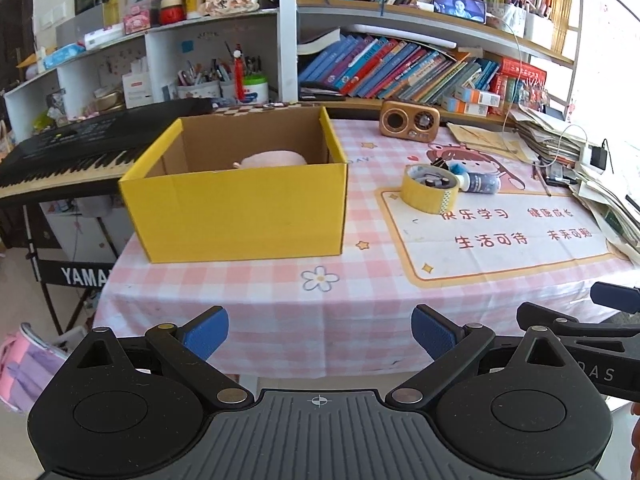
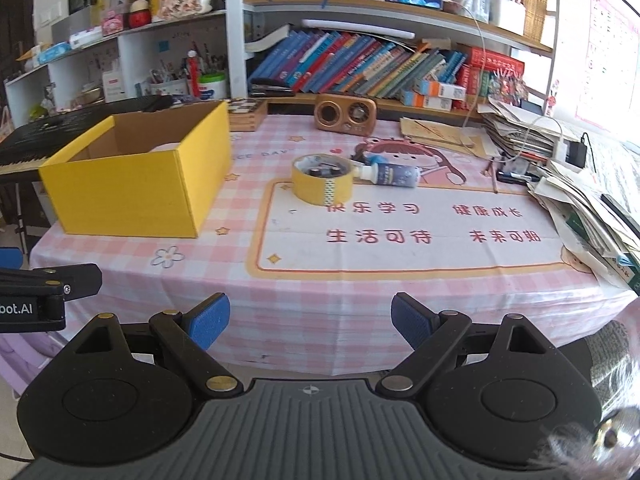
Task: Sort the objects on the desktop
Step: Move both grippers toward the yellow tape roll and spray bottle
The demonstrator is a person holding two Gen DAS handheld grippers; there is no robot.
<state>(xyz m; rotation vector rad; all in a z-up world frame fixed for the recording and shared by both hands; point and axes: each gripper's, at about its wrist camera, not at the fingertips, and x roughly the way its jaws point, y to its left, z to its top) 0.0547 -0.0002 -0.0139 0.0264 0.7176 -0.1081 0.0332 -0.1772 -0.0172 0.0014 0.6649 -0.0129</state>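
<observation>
Two wide, empty tools, left gripper [image 1: 320,334] and right gripper [image 2: 310,322]: small items may spill from tape roll [image 2: 322,179], at box's [image 2: 136,184] three o'clock, if tilted.

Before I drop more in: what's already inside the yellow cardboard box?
A pale pink soft rounded item lies against the back wall inside the yellow cardboard box. The near wall hides the box floor, so anything else stays unseen.
</observation>
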